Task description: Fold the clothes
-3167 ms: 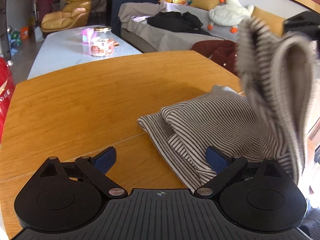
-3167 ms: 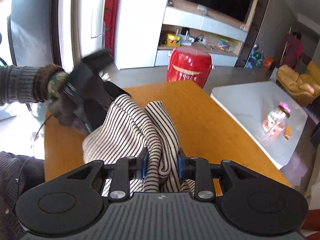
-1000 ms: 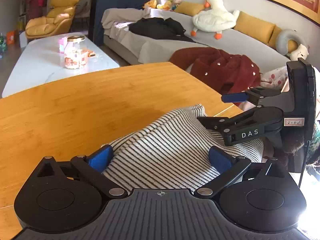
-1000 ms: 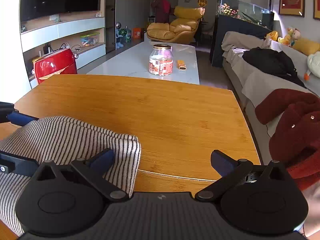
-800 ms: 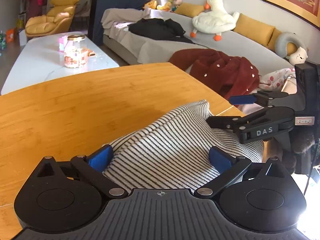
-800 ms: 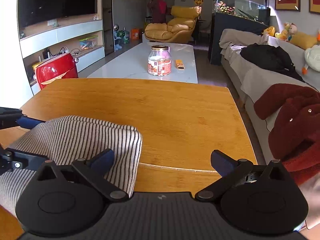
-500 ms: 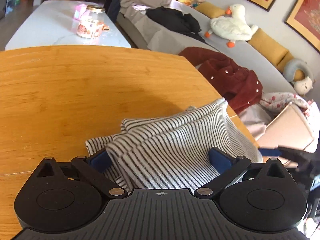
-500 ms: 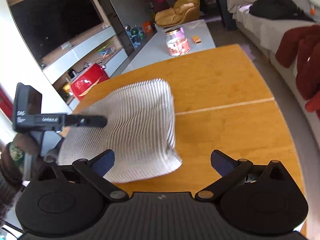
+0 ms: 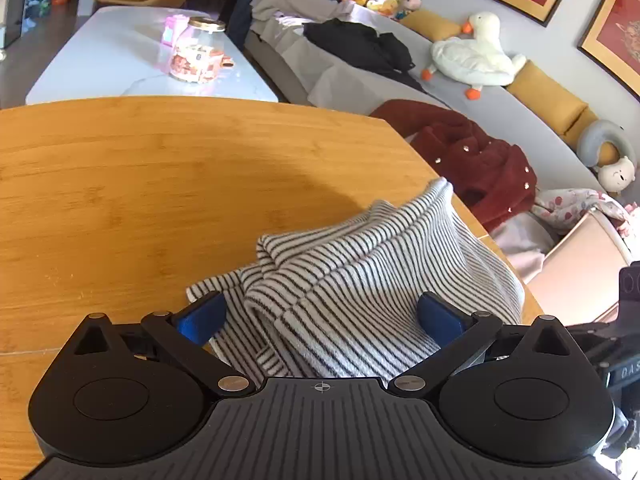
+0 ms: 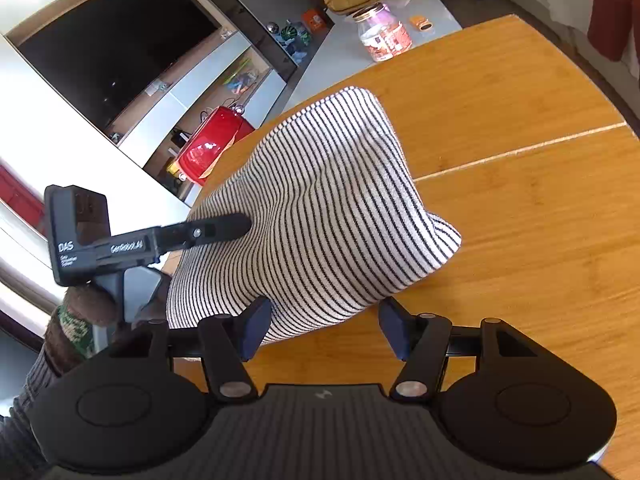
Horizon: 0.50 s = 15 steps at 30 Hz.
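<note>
Striped garment (image 9: 360, 280) on wooden table (image 9: 140, 180)

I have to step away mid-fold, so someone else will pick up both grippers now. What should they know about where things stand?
Left gripper: open wide, striped garment bunched between its fingers, none seen pressing on it.
Right gripper: jaws closing, the garment's near edge between the fingers, not yet pinched.
Garment: a folded bundle on the wooden table, near the edge on the sofa side, with a loose layer sticking out at the left in the left wrist view.
Done: main folds appear made.
Left: probably tuck that loose layer, square the bundle and flatten it.
</note>
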Each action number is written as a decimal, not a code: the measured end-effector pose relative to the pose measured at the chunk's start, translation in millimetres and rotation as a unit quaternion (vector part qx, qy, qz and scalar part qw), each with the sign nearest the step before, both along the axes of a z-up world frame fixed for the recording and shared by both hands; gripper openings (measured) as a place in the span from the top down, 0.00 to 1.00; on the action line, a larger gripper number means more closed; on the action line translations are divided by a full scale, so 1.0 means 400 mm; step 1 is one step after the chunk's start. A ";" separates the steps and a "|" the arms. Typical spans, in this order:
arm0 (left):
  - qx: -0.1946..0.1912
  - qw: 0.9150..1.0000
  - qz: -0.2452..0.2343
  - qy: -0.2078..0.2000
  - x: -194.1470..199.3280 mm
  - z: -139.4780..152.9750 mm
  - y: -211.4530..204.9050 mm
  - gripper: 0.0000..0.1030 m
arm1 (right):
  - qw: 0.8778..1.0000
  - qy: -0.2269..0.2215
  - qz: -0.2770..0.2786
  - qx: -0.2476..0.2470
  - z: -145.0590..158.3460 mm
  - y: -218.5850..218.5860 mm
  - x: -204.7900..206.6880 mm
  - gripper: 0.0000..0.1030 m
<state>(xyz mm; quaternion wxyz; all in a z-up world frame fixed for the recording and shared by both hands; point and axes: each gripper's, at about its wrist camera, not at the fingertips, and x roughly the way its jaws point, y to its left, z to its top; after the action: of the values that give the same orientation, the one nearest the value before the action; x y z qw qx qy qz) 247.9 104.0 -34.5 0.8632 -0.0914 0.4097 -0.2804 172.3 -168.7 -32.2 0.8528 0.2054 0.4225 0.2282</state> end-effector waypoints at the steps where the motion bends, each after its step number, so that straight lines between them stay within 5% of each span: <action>1: -0.002 1.000 -0.001 0.001 -0.011 0.001 0.000 0.00 | 1.000 -0.009 -0.005 -0.012 0.007 0.005 0.008 0.41; 8: -0.017 1.000 0.003 0.011 -0.098 0.023 -0.002 0.00 | 0.991 -0.077 -0.046 -0.102 0.025 0.023 0.032 0.23; 15: 0.013 0.995 0.017 -0.102 -0.153 0.152 0.011 0.00 | 0.992 -0.080 -0.048 -0.080 0.016 0.017 0.002 0.21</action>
<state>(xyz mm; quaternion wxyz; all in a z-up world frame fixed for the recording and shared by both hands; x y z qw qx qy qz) 186.8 108.5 26.1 0.9063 -0.0574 0.3214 -0.2683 173.0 -162.0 -25.9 0.9074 0.1380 0.3596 0.1681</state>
